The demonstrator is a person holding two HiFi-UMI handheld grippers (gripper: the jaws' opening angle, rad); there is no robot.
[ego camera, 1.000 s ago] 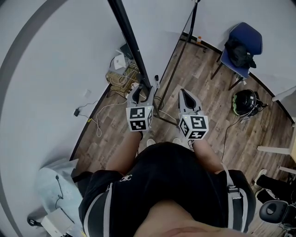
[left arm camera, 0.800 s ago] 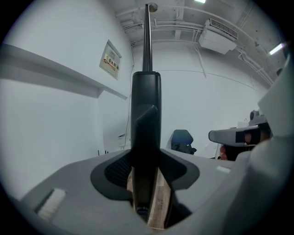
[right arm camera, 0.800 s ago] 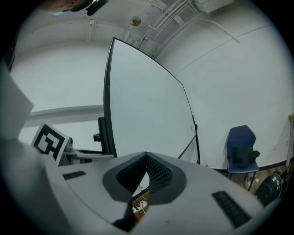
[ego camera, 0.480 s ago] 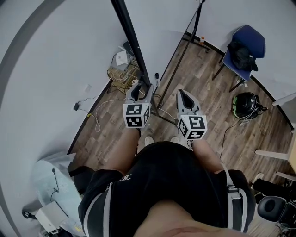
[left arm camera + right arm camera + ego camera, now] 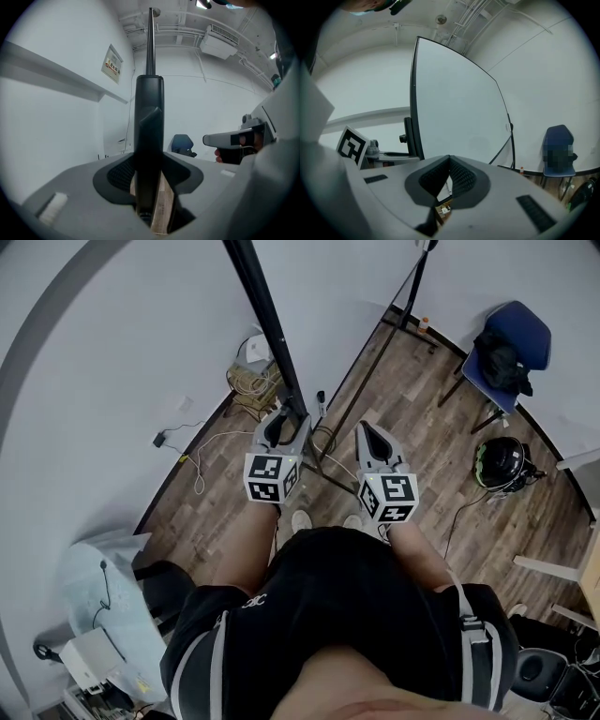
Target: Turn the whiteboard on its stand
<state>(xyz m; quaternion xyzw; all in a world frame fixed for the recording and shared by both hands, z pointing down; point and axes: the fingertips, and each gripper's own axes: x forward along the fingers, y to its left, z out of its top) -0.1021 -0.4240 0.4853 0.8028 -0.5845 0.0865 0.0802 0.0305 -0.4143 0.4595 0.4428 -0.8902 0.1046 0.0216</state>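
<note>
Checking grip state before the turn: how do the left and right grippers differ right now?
The left gripper has its jaws apart with the black stand post between them. The right gripper has its jaws together on nothing.
The left gripper is at the post, while the right gripper hangs free beside it, facing the whiteboard.
Both carry a marker cube and sit side by side.

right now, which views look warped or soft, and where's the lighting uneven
Head view: sharp and evenly lit, though room lines bow toward the edges. Left gripper view: dark rim; the stand post, close to the lens, looks soft. Right gripper view: the whiteboard shows bowed edges; a mosaic patch sits over the chair.
</note>
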